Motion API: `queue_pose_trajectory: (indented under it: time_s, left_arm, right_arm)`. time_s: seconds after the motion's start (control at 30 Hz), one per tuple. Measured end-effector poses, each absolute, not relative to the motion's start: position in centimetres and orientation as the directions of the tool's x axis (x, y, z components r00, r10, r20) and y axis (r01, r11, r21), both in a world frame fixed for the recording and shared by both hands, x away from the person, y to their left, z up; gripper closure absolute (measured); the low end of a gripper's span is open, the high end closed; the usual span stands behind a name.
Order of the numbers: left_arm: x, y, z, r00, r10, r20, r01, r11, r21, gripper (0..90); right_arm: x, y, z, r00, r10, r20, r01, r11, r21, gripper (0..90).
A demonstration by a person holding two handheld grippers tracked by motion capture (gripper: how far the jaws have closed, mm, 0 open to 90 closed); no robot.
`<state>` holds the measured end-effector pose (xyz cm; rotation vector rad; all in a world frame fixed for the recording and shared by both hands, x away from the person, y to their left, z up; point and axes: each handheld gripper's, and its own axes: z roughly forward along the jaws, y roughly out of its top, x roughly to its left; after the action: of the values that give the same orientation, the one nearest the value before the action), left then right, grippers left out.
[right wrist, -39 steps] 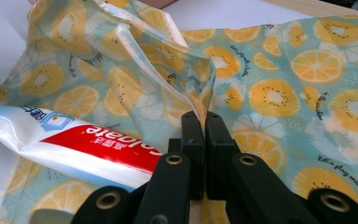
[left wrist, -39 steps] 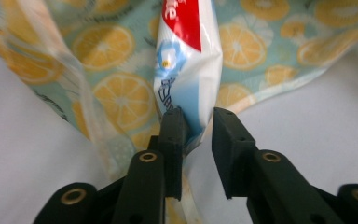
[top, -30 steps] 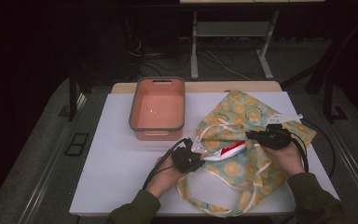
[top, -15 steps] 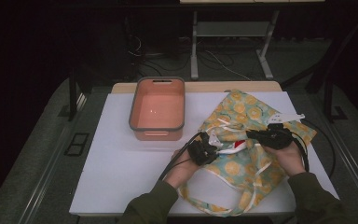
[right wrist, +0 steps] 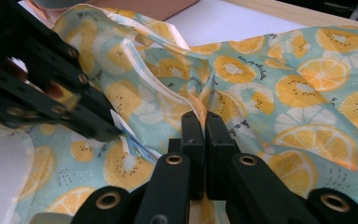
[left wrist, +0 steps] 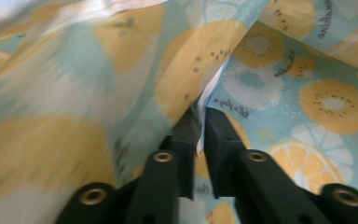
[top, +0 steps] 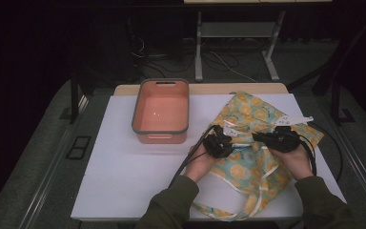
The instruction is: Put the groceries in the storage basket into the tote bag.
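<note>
A cloth bag [top: 262,119] with a yellow citrus print on pale blue lies on the right half of the white table [top: 124,181]. My right gripper [top: 262,138] [right wrist: 199,116] is shut on the bag's white-trimmed rim [right wrist: 186,100] and holds the mouth up. My left gripper [top: 226,143] [left wrist: 198,114] reaches into that mouth, shut on the thin white flat end of a tube [left wrist: 209,98]. In the right gripper view a white and blue corner of the tube [right wrist: 133,140] shows at the left gripper's tips [right wrist: 112,123]. Fabric [left wrist: 74,93] drapes over the rest of the tube.
A salmon-pink bin [top: 162,112] with a grey rim stands to the left of the bag, near the table's far edge. The bag's white straps [top: 228,212] trail toward the front edge. Black cables [top: 190,157] run from both grippers.
My left gripper has carried a red and white tube rightward from the table's middle into the bag's mouth, and the fabric now covers the tube. The right gripper has stayed put.
</note>
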<state>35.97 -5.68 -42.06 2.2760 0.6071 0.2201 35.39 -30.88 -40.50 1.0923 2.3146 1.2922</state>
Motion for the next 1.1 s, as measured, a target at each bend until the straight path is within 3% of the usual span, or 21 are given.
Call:
queue_pose_trajectory:
  time_s: [0.37, 0.6, 0.77, 0.93, 1.0, 1.1]
  left_arm:
    - [32.2, 2.6, -40.1, 0.844, 0.536, 0.005, 0.354, -0.566, 0.745, 55.8]
    - [31.2, 6.1, -41.4, 0.821, 0.57, -0.04, 0.421, -0.556, 0.716, 44.4]
    - [31.7, 6.5, -43.1, 0.815, 0.57, -0.105, 0.477, -0.559, 0.678, 31.2]
    - [32.3, 5.7, -44.4, 0.825, 0.556, -0.1, 0.472, -0.581, 0.663, 36.8]
    - [32.3, 5.6, -44.5, 0.831, 0.55, -0.086, 0.456, -0.582, 0.673, 45.3]
    - [32.4, 5.6, -44.5, 0.834, 0.544, -0.093, 0.453, -0.579, 0.678, 67.0]
  right_arm:
    - [34.0, -30.3, -39.5, -0.712, 0.692, 0.12, 0.45, 0.319, 0.834, 88.2]
    - [31.6, -28.6, -39.5, -0.792, 0.603, 0.099, 0.415, 0.411, 0.812, 88.1]
    - [30.1, -27.2, -40.4, -0.83, 0.55, 0.088, 0.402, 0.481, 0.779, 87.9]
    - [29.6, -26.2, -41.9, -0.857, 0.508, 0.084, 0.398, 0.55, 0.734, 87.5]
    - [29.5, -25.8, -42.2, -0.863, 0.497, 0.088, 0.4, 0.567, 0.72, 87.2]
    - [29.5, -25.5, -42.6, -0.866, 0.494, 0.082, 0.4, 0.582, 0.708, 84.2]
